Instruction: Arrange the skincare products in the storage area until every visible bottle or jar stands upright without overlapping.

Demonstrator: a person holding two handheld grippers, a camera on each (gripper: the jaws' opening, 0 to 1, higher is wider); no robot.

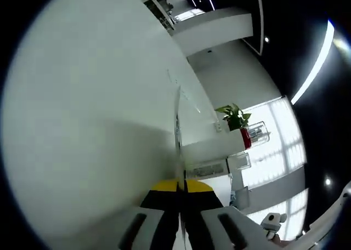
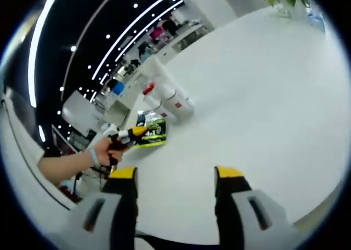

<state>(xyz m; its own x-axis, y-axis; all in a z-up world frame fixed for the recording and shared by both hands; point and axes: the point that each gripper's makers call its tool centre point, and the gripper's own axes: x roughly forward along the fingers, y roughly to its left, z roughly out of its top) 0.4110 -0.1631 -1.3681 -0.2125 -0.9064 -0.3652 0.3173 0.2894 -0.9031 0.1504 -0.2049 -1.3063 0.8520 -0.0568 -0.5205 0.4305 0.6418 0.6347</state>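
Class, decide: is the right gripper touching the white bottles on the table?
Apart. The right gripper view shows bare table between the open right gripper and the white bottles.

No legible text anywhere.

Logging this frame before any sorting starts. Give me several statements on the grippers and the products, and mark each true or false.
1. The right gripper has its jaws spread apart with nothing between them. True.
2. The left gripper has its jaws wide open. False: its yellow tips sit pressed together.
3. The white bottles lie on the white table beside a green packet. True.
4. The right gripper is clamped on a bottle. False: the bottles lie well ahead of it, untouched.
5. A potted plant shows in the left gripper view. True.
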